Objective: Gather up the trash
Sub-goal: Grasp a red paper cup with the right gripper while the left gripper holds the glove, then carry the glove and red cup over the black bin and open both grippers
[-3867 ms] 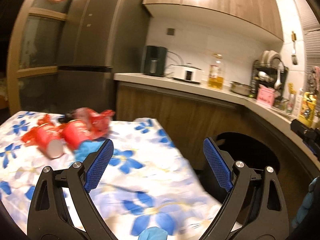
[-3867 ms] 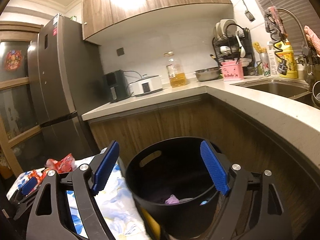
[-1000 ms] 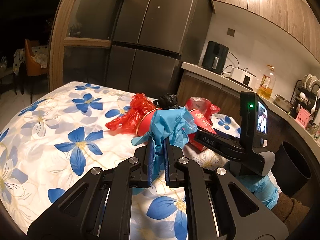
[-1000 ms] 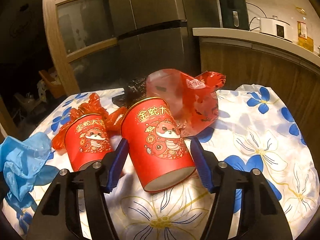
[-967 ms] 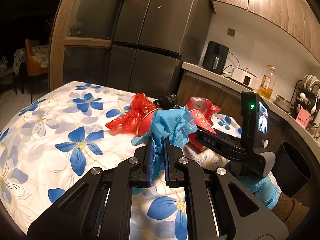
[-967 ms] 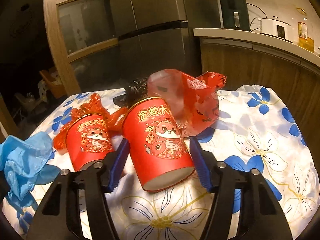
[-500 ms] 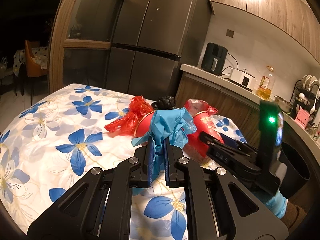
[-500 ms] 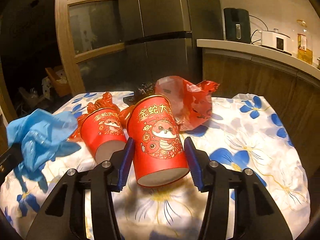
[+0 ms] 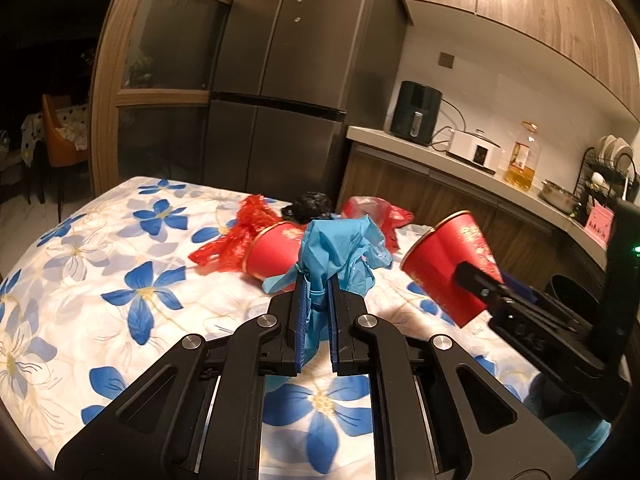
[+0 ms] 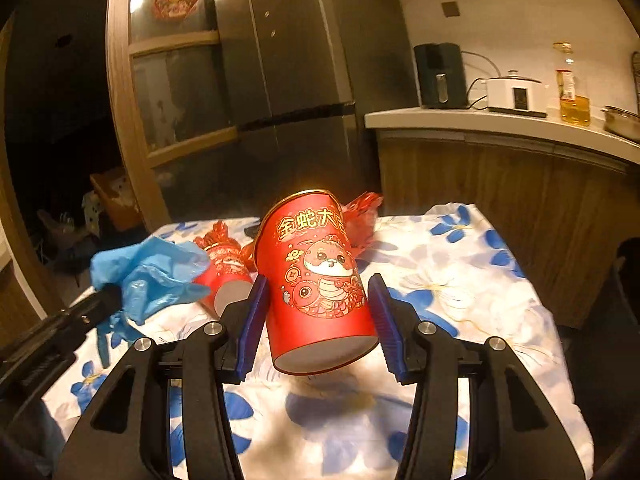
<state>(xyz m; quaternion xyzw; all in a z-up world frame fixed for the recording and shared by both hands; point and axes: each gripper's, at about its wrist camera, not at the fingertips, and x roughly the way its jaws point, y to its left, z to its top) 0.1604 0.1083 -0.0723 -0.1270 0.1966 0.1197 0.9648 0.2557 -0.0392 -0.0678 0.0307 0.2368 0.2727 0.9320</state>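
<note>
Left gripper [image 9: 315,322]: clenched on a crumpled blue glove [image 9: 340,256], which sticks up and out between its two blue pads.
Right gripper [image 10: 318,322]: grasping a red paper cup [image 10: 316,276]; the pads press on both sides of the cup near its base, and its gold rim points away from the camera.
Red paper cup: held in the air above the table [image 9: 80,280], tilted, clear of the cloth (its shadow falls on the cloth below it).
Table: covered with a white cloth with blue flowers.
Second red cup [image 9: 276,250]: lying on its side on the cloth, toward the far edge of the table, partly hidden behind the blue glove.
Red plastic wrapper [image 9: 236,236]: crumpled, touching the second cup on its left side.
Black crumpled piece [image 9: 308,206]: near the far edge, just behind the second cup (I cannot tell what it is).
Another red bag [image 9: 376,210]: near the far edge, to the right of the black piece.
Black bin [image 9: 576,292]: beyond the right edge of the table, below the kitchen counter [image 9: 460,160].
</note>
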